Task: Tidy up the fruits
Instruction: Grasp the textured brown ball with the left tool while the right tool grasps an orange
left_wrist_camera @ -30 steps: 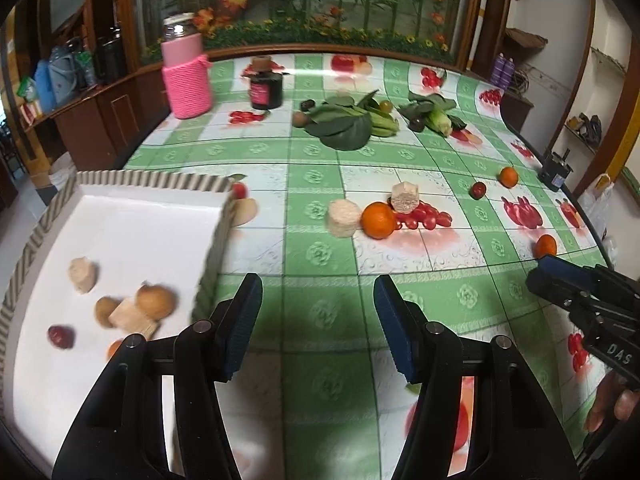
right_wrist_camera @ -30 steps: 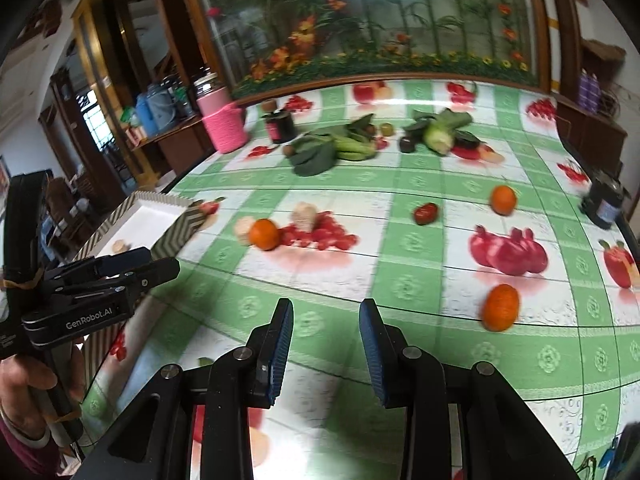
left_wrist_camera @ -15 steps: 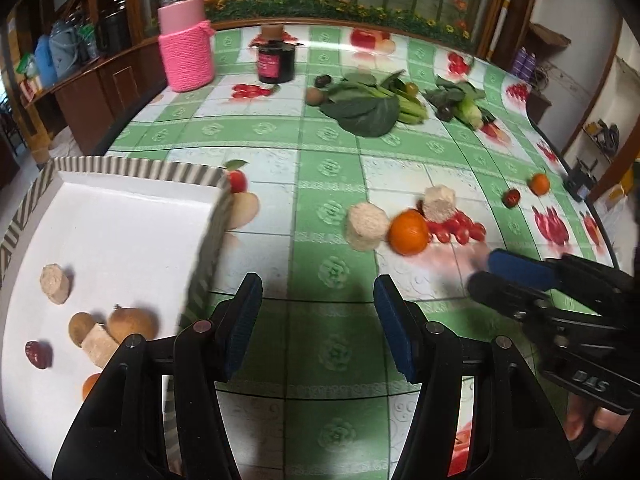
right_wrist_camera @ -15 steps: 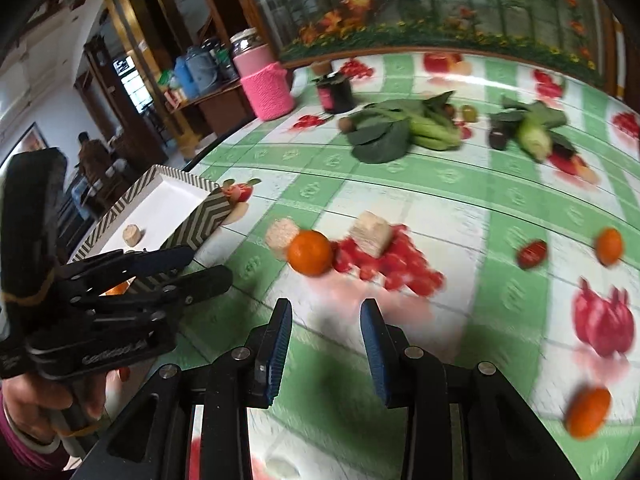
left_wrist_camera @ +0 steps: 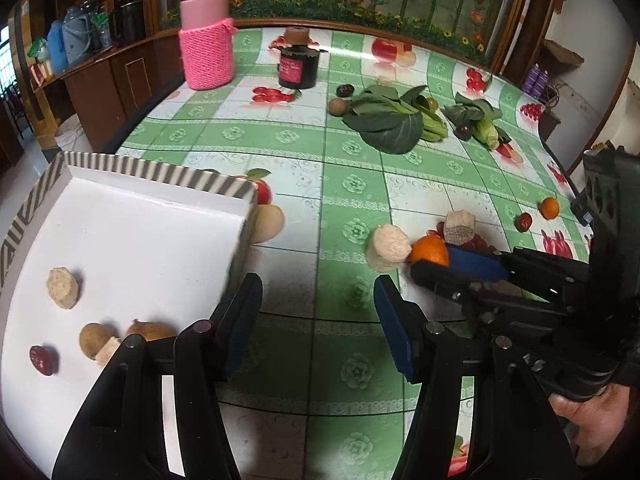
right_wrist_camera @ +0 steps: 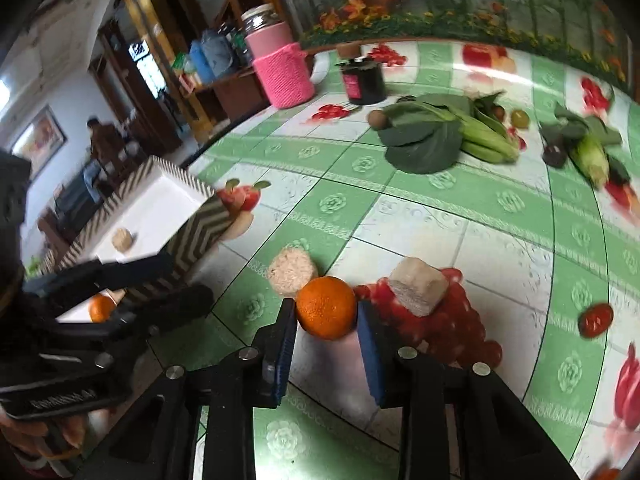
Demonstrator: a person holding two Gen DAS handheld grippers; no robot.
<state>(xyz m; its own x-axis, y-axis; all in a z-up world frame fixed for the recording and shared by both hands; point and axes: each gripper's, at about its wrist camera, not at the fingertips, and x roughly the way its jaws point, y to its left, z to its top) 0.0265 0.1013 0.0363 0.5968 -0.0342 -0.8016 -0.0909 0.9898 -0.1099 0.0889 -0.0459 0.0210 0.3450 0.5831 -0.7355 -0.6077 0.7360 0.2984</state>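
Fruit sorting, partly done: the white tray (left_wrist_camera: 132, 240) with the striped rim, lying at 9 o'clock in the left wrist view, is already holding several pieces, among them a pale round chunk (left_wrist_camera: 62, 288), two brown fruits (left_wrist_camera: 94, 339), a small red fruit (left_wrist_camera: 41, 359) and, in the right wrist view, an orange piece. Still waiting on the desk (left_wrist_camera: 320, 168): the orange (right_wrist_camera: 326, 307), now sitting between the right tongs (right_wrist_camera: 326, 322), whose jaws have just been closing and are flanking it at both sides, though full pressing contact cannot be told; a round pale chunk (right_wrist_camera: 292, 272) touching it at 10 o'clock; a square pale chunk (right_wrist_camera: 418, 286) at 2 o'clock; a small red fruit (right_wrist_camera: 596, 319) at 3 o'clock; and another orange (left_wrist_camera: 549, 208) farther off. The left tongs (left_wrist_camera: 318, 308) are standing about half open, holding nothing, hovering just beside the tray's corner. The desk is wearing a glossy green-and-white checked cloth printed with fruit pictures, and is also carrying leafy greens (left_wrist_camera: 394, 120), a corn cob (right_wrist_camera: 592, 158), a dark jar (left_wrist_camera: 298, 66) and a pink knitted jar (left_wrist_camera: 206, 50) toward 12 o'clock. Room: wooden cabinets, a flower mural behind the desk, a person standing far off at 9 o'clock.
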